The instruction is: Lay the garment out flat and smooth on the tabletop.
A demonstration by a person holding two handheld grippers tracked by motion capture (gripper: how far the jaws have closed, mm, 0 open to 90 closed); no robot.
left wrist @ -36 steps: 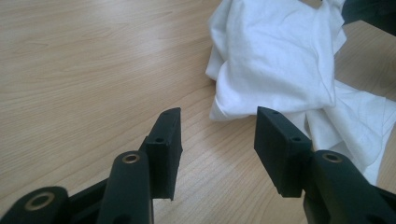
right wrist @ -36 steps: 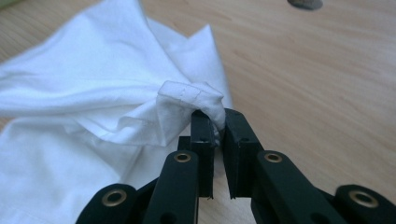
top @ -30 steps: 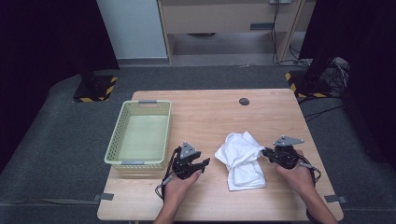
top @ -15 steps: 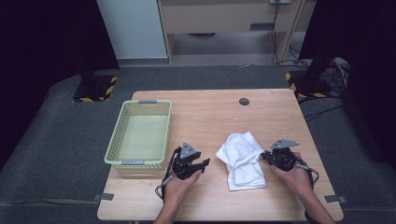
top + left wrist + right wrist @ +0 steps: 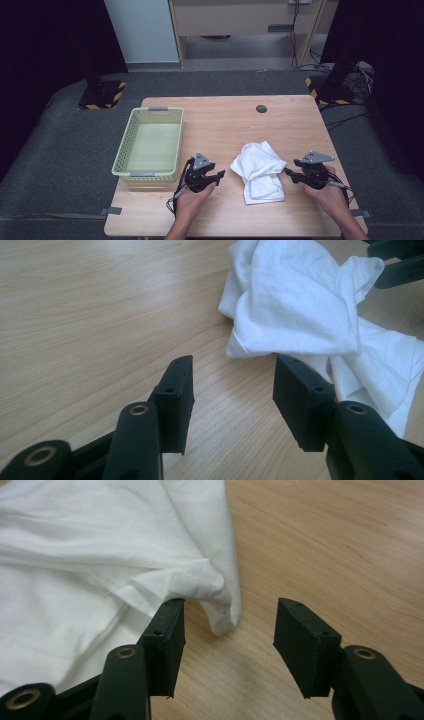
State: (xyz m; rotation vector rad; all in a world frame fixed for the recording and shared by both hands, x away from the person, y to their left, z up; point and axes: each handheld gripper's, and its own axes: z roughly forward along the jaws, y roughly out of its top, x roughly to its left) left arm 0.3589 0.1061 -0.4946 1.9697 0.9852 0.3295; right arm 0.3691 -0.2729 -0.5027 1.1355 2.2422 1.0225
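A crumpled white cloth (image 5: pixel 257 171) lies on the wooden table (image 5: pixel 225 125), between my two grippers. My left gripper (image 5: pixel 220 175) rests on the table to the cloth's left. It is open with nothing between its pads, and in the left gripper view (image 5: pixel 232 375) the cloth (image 5: pixel 300 305) starts just beyond them. My right gripper (image 5: pixel 289 172) is at the cloth's right edge. Its jaws have just been opening and it stands open (image 5: pixel 230 615). A corner of the cloth (image 5: pixel 100 555) hangs loose beside its left pad (image 5: pixel 167 630), which does not press on it.
A pale green plastic basket (image 5: pixel 131 150) with nothing in it stands at the table's left, just beyond my left gripper. A small dark disc (image 5: pixel 261 108) lies near the far edge. The right gripper's jaws (image 5: pixel 400 265) show beyond the cloth in the left gripper view.
The right gripper has backed off a little to the right from the cloth's edge, and the cloth has settled flatter. The left gripper has kept still.
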